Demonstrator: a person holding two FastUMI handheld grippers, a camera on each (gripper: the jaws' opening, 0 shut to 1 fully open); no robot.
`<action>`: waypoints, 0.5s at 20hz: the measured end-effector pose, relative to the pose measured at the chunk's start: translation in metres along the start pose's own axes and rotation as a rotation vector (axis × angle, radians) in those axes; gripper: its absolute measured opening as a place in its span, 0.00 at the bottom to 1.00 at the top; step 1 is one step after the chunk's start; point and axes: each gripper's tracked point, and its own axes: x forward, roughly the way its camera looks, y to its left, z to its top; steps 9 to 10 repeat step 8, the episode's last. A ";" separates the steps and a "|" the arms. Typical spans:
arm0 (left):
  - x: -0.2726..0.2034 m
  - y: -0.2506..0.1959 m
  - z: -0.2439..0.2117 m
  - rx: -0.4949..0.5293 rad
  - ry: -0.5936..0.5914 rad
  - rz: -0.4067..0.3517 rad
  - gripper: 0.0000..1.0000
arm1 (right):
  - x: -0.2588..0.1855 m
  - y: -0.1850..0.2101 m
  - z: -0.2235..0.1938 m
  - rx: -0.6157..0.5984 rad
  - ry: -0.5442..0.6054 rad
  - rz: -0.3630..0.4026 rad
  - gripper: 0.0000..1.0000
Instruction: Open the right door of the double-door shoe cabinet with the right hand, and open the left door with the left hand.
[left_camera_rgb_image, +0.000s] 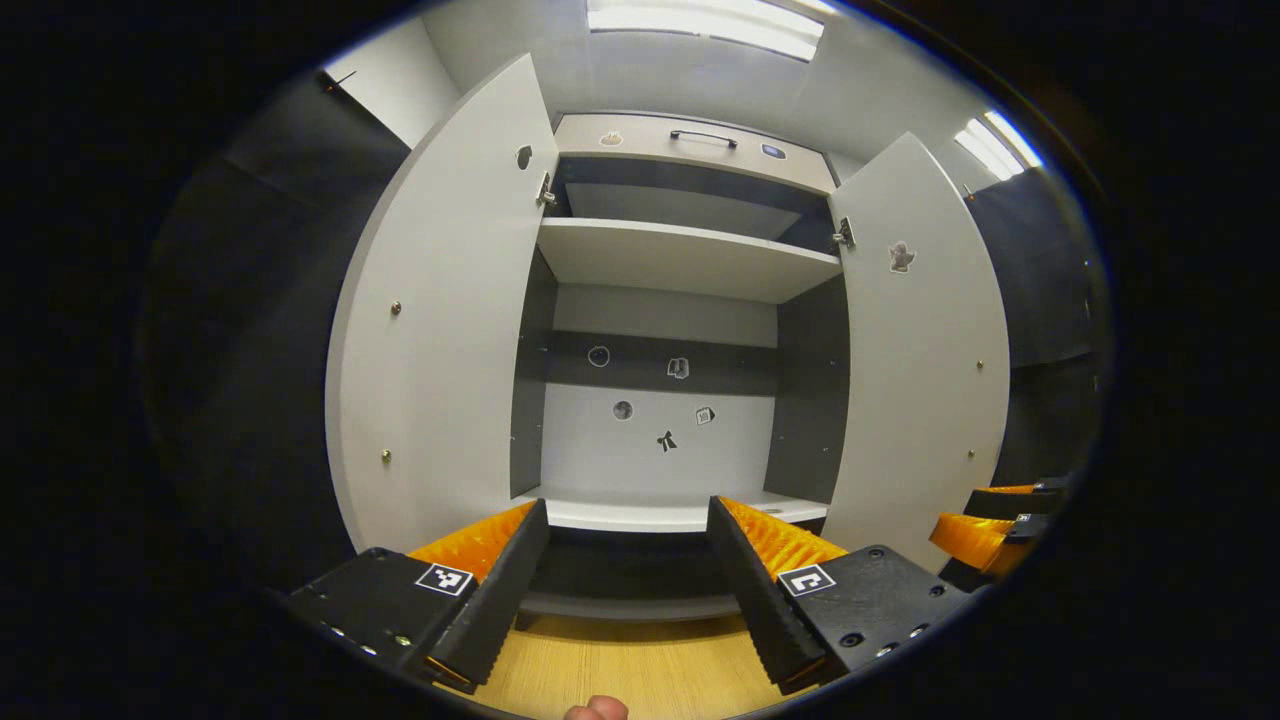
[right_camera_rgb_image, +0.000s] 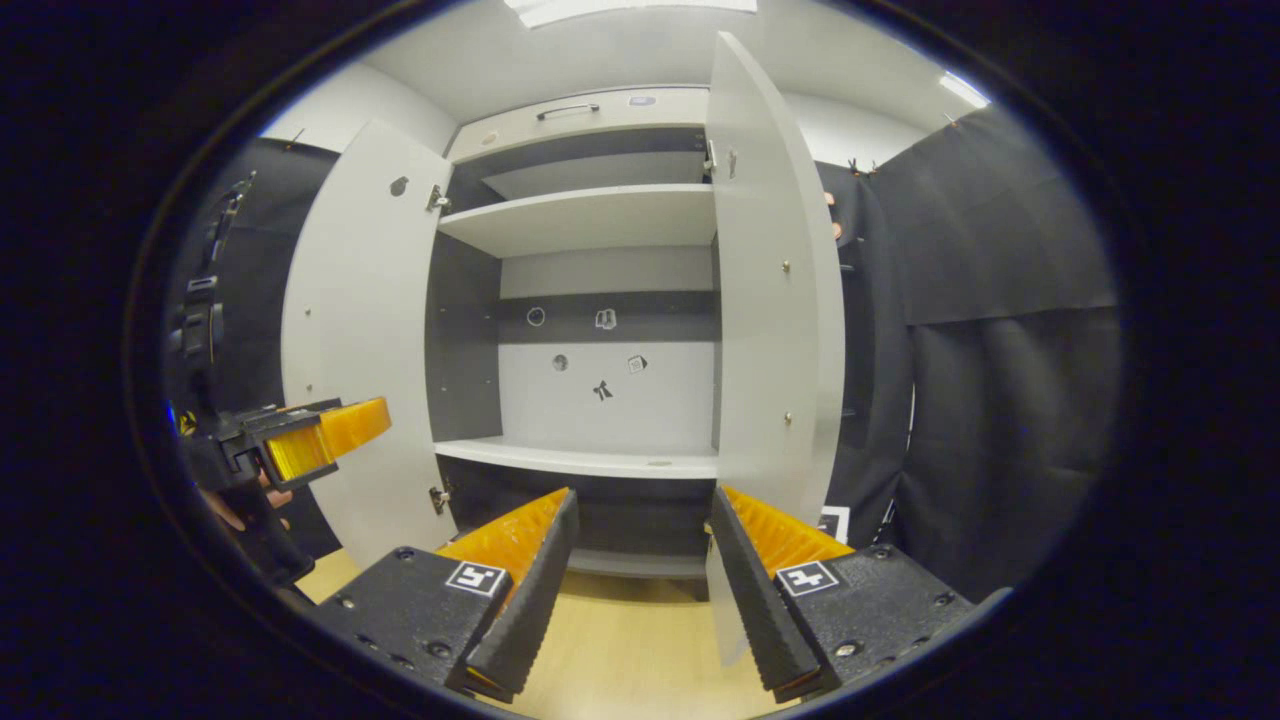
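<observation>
The shoe cabinet (left_camera_rgb_image: 690, 260) stands ahead with both doors swung wide. In the left gripper view its left door (left_camera_rgb_image: 440, 320) angles out at the left and its right door (left_camera_rgb_image: 920, 340) at the right. My left gripper (left_camera_rgb_image: 628, 505) is open, facing the bare lower shelf, with nothing between its fingers. The right gripper (left_camera_rgb_image: 985, 520) peeks in at the far right, below the right door. In the right gripper view, the right gripper (right_camera_rgb_image: 642, 495) is open too; the right door (right_camera_rgb_image: 775, 280) stands edge-on just behind its right finger. The left gripper (right_camera_rgb_image: 320, 435) hovers before the left door (right_camera_rgb_image: 360, 330).
Inside are two white shelves (left_camera_rgb_image: 680, 255) and a back panel with small stickers (left_camera_rgb_image: 665, 440). A drawer with a dark handle (left_camera_rgb_image: 703, 137) tops the cabinet. Light wooden floor (left_camera_rgb_image: 640, 670) lies below. Black cloth (right_camera_rgb_image: 1000, 300) hangs on both sides. A hand (right_camera_rgb_image: 235, 505) holds the left gripper.
</observation>
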 end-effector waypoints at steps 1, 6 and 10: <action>-0.001 -0.003 -0.004 0.001 0.015 -0.008 0.95 | 0.000 0.000 -0.002 0.001 0.008 0.002 0.84; -0.009 -0.003 -0.001 -0.015 -0.005 -0.008 0.95 | -0.001 0.002 -0.005 -0.018 0.014 0.005 0.84; -0.009 0.000 -0.003 -0.016 0.008 -0.003 0.95 | -0.001 0.007 -0.004 -0.013 0.013 0.017 0.84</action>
